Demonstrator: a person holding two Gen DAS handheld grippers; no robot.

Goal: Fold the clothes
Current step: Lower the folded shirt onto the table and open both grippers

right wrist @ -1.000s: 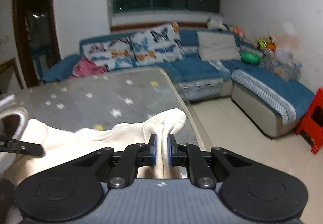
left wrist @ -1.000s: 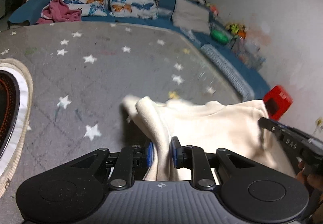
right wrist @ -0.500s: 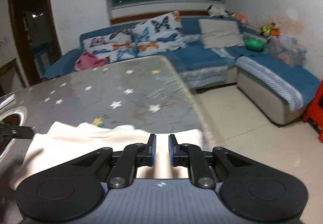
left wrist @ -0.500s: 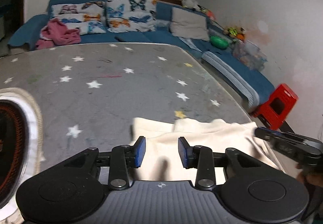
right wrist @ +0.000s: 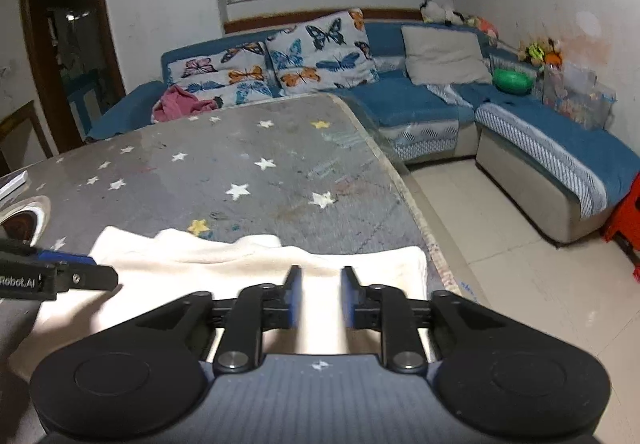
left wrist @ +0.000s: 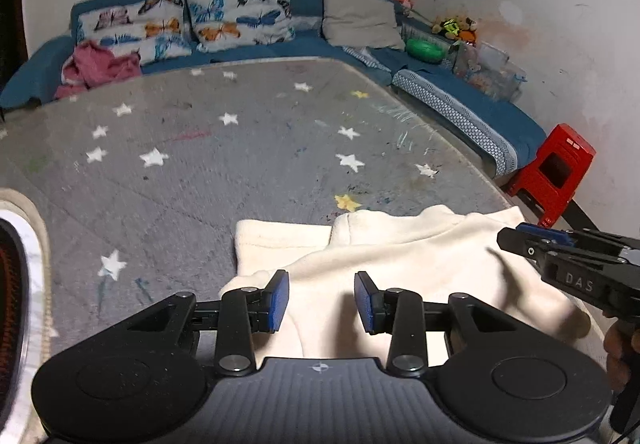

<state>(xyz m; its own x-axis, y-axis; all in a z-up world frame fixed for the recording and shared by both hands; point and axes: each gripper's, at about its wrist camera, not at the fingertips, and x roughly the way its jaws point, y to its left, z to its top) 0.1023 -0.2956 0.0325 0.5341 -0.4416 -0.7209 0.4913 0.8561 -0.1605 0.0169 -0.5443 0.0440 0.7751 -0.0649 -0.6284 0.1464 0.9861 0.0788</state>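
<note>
Both hand-held grippers newly opened off cream garment (left wrist: 420, 260).

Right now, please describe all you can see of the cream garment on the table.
The cream garment is a soft, fleece-like piece that lies folded and mostly flat on the grey star-patterned table, near its right edge. A collar-like ridge runs along its far side, and one layer lies over another at the left. The left gripper and the right gripper are over it with open jaws, holding none of it.
</note>
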